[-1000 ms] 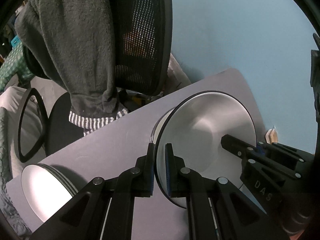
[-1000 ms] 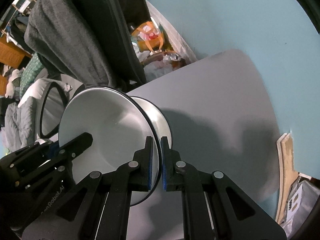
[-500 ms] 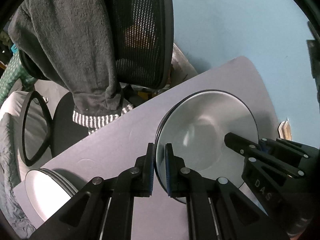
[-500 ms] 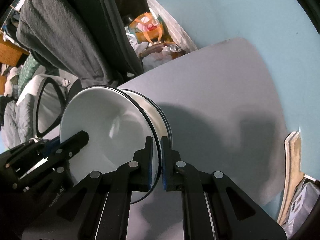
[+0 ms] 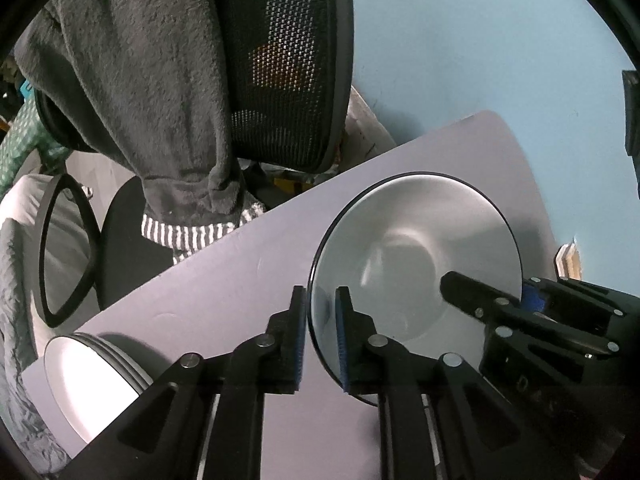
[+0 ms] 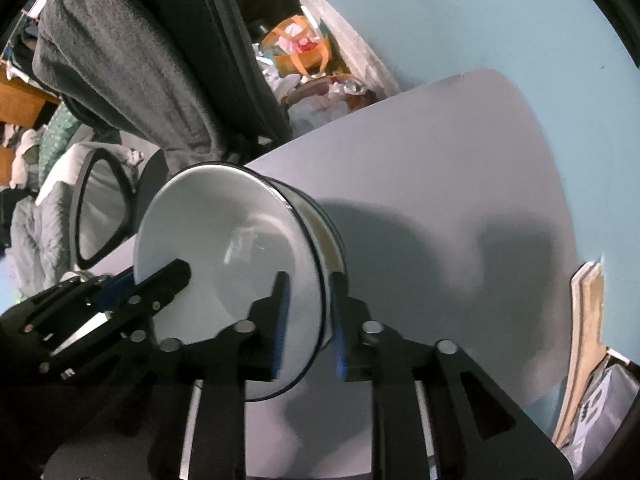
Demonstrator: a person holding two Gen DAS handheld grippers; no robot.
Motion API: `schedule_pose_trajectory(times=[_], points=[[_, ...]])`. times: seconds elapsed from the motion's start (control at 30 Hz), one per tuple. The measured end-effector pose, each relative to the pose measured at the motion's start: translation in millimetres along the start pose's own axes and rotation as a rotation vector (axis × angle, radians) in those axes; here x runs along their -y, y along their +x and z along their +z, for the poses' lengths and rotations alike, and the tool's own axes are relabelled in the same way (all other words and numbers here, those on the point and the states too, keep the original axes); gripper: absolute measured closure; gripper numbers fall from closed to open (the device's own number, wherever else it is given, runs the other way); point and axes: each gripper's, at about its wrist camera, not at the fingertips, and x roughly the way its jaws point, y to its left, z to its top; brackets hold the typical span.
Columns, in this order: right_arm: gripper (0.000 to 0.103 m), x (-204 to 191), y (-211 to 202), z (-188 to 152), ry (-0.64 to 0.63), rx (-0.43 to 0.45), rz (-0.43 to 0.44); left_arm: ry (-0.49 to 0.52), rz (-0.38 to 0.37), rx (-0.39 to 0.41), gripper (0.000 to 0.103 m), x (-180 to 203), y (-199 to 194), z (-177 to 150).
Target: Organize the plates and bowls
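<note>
Both grippers opened since a half-second back: left gripper (image 5: pixel 320 336) fingers now parted with bowl (image 5: pixel 416 268) rim loose in the gap, where pads had been pinching it; right gripper (image 6: pixel 307 320) likewise spread, rim standing between the pads without clear contact on either. Bowl dropped in over that interval and now nested on the bowl stack (image 6: pixel 320 224) on the table (image 5: pixel 248 264), near the middle, rims lined up. Release reads as complete; one placement of the sorting task judged done, next step probably backing both tools clear of the rim without dragging it. Count, bowls: at least three rims discernible in the right view (top bowl plus two edges beneath); exact number not resolvable, blur at the edge. Count, plates: one pile of plates (image 5: pixel 92 384) at the table's near-left corner, roughly three or four rims, well apart from the bowls. Two grippers. One chair (image 5: pixel 280 60) behind, one grey towel (image 5: pixel 132 80) draped over it.
</note>
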Motion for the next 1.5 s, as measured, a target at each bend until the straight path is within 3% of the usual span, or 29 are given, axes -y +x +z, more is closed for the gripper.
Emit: schedule_pose_trajectory(times=[0.07, 0.23, 0.37, 0.5, 0.73, 0.87, 0.93, 1.1, 1.43, 1.5], points=[[0.081, -1, -1, 1, 0.004, -0.01, 0.001, -0.012, -0.004, 0.006, 0.076, -2, -2, -1], [0.078, -2, -6, 1, 0.001, -0.005, -0.004, -0.055, -0.024, 0.022, 0.075, -8, -8, -3], [0.07, -5, -10, 0, -0.016, 0.002, -0.028, -0.078, -0.037, 0.03, 0.073, -13, -13, -5], [0.065, -8, -13, -1, -0.036, 0.011, -0.049, -0.108, -0.045, 0.054, 0.058, -20, -21, -9], [0.063, -18, -26, -7, -0.071, 0.047, -0.096, -0.169, -0.075, 0.091, 0.057, -32, -41, -26], [0.052, -29, -42, -14, -0.114, 0.103, -0.127, -0.172, -0.075, 0.122, 0.052, -39, -60, -42], [0.046, -35, -51, -18, -0.133, 0.129, -0.135, -0.173, -0.071, 0.148, 0.044, -43, -72, -49], [0.036, -52, -72, -29, -0.172, 0.192, -0.144, -0.172, -0.059, 0.199, 0.043, -55, -99, -69], [0.035, -77, -100, -56, -0.24, 0.262, -0.146, -0.22, -0.068, 0.254, 0.041, -80, -138, -104], [0.035, -80, -104, -61, -0.254, 0.27, -0.152, -0.225, -0.071, 0.259, 0.036, -83, -143, -108]])
